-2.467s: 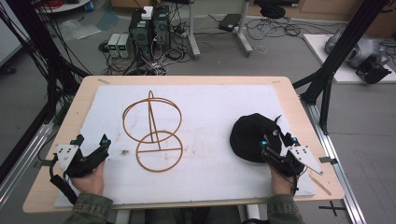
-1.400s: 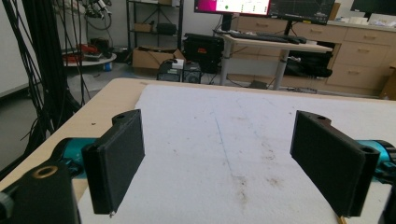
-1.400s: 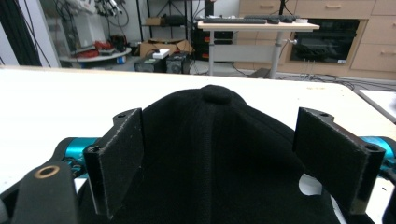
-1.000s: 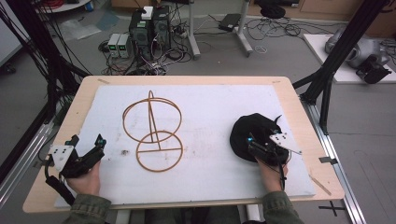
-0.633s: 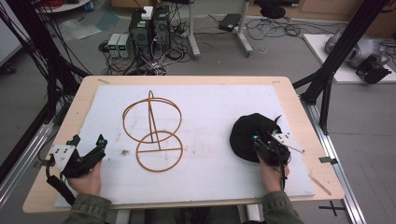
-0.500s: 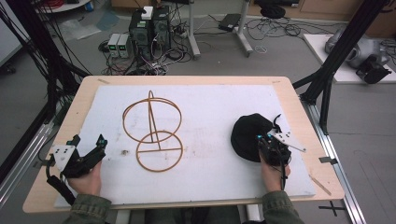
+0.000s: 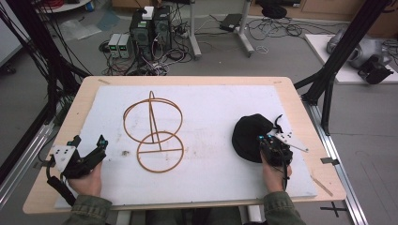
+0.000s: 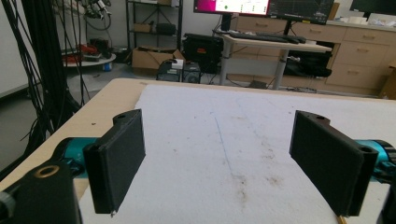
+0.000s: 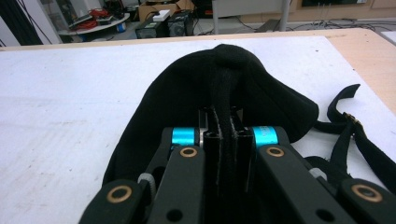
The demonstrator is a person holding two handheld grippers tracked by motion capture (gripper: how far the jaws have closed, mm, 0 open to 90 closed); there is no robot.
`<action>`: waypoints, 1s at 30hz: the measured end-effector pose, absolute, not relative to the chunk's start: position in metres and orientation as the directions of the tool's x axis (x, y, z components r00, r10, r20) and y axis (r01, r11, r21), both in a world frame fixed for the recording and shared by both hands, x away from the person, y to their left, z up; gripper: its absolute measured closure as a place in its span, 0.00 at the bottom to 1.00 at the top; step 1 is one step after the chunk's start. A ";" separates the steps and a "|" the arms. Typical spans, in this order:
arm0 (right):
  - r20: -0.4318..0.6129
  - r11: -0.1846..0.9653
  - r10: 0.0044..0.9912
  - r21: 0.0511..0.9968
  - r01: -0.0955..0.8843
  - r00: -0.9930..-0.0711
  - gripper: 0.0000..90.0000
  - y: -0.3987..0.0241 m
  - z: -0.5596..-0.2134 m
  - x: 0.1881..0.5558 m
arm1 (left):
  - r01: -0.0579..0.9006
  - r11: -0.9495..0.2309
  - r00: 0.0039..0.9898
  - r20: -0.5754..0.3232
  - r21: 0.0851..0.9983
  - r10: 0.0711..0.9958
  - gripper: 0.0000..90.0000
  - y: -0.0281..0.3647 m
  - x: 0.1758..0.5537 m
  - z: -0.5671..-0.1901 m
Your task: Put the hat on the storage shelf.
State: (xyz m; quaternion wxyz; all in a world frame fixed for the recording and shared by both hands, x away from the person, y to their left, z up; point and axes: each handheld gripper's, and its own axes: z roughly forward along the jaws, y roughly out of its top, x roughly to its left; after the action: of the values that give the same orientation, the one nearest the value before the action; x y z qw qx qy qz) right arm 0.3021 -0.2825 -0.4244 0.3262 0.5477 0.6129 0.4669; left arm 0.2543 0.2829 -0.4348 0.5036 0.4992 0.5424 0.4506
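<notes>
Right claw [image 9: 228, 135] clamped on hat [image 9: 219, 88] fold; left claw [image 8: 224, 163] wide, idle. Lift hat slowly, keep fold pinched, carry toward stand [image 7: 152, 131], straps [image 9: 345, 126] trailing clear.

Olive-green fabric sleeves [image 7: 91, 213] are covering both forearms. The left hand-held black two-jaw gripper [image 8: 224, 163] is showing flat rectangular black pads [image 8: 123, 151], teal collars, a brass-ringed screw hole and a grey three-cornered plate. The right hand-held black two-jaw gripper [image 9: 227, 140] is displaying blue cylinders, brass-ringed screws and a trailing black cable.
</notes>
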 end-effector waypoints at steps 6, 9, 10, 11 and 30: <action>0.109 -0.027 0.972 0.932 0.362 -0.209 0.97 -0.282 -0.424 0.301 | 0.095 0.100 0.012 -0.102 0.990 0.995 0.20 0.283 0.255 -0.435; 0.105 -0.024 0.971 0.938 0.346 -0.216 0.97 -0.281 -0.423 0.300 | 0.092 0.099 0.018 -0.101 0.991 0.995 0.20 0.282 0.255 -0.434; 0.104 -0.023 0.970 0.940 0.339 -0.220 0.97 -0.281 -0.422 0.299 | 0.093 0.098 0.019 -0.100 0.991 0.995 0.20 0.281 0.255 -0.434; 0.104 -0.023 0.970 0.940 0.339 -0.220 0.97 -0.281 -0.422 0.299 | 0.093 0.097 0.020 -0.100 0.991 0.995 0.20 0.281 0.255 -0.434; 0.133 -0.092 0.960 0.981 0.173 -0.246 0.97 -0.287 -0.395 0.291 | 0.099 0.096 0.031 -0.100 0.990 0.995 0.21 0.280 0.256 -0.435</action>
State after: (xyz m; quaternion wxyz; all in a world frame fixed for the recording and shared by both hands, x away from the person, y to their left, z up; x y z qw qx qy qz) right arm 0.2908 -0.2873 -0.3949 0.3600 0.4973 0.5696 0.5465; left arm 0.2560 0.2804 -0.4348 0.5078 0.5074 0.5388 0.4409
